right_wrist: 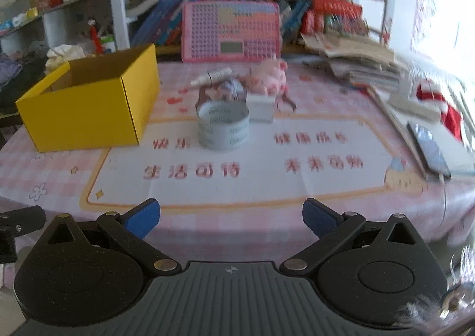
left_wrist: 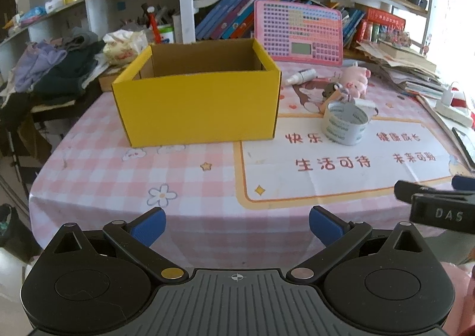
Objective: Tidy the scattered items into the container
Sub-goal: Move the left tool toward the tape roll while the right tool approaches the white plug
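An open yellow cardboard box (left_wrist: 199, 104) stands on the pink checked table; it also shows at the left of the right wrist view (right_wrist: 89, 110). Right of it lie a roll of tape (left_wrist: 344, 123) (right_wrist: 223, 125), a pink plush pig (left_wrist: 354, 79) (right_wrist: 268, 74), a small white box (right_wrist: 261, 107), a small spray bottle (left_wrist: 299, 76) (right_wrist: 212, 76) and a small trinket (left_wrist: 332, 92). My left gripper (left_wrist: 237, 227) is open and empty at the table's near edge. My right gripper (right_wrist: 231, 218) is open and empty, also at the near edge; it shows at the right of the left wrist view (left_wrist: 439, 199).
A pink toy keyboard (left_wrist: 299, 33) leans at the back against shelves of books. Piled papers and books (left_wrist: 409, 68) fill the right side, with a phone (right_wrist: 430, 151) near the right edge. Clothes (left_wrist: 56, 68) are heaped left of the table.
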